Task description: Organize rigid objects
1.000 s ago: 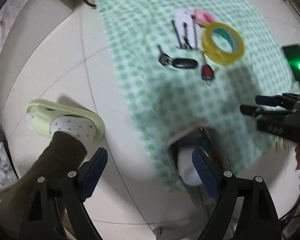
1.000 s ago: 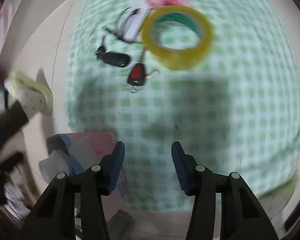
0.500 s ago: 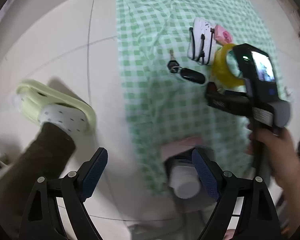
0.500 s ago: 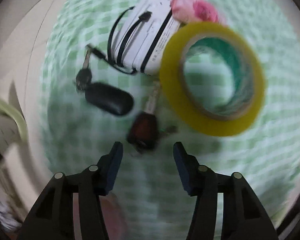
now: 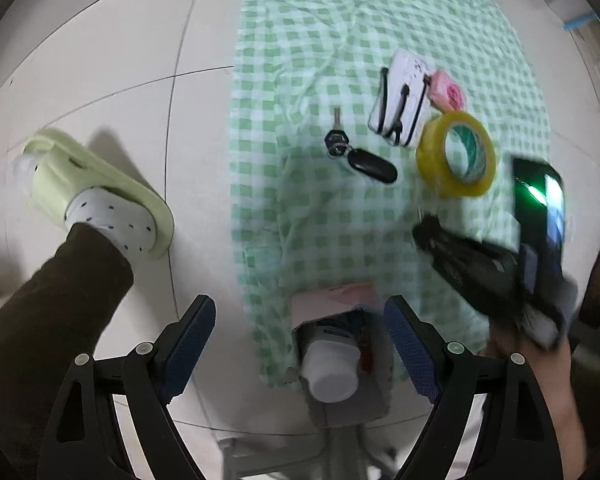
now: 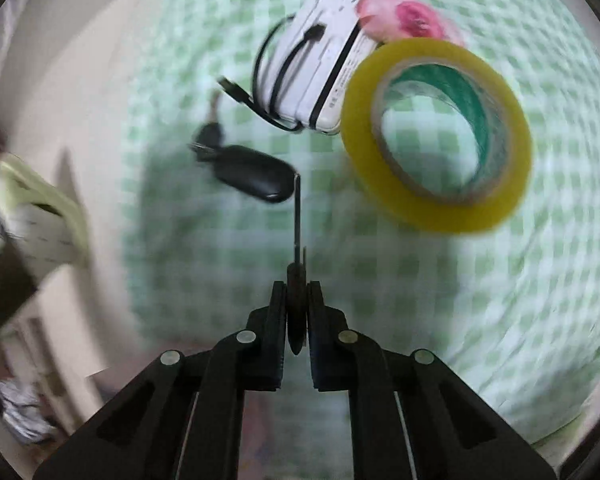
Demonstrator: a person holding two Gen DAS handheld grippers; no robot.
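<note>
The right gripper (image 6: 298,312) is pinched edge-on on the small key (image 6: 297,280), lifted clear above the checked cloth (image 6: 480,280) near the tape roll (image 6: 436,132), a light, stiff, probably slippery thing best held by its thick head, while the left gripper (image 5: 300,348) hangs spread and empty

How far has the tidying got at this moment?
Done: a white cup and other items already sit in the box. In hand: right gripper clamps the red-headed key. Left: tape roll, black fob, power bank, pink item.
</note>
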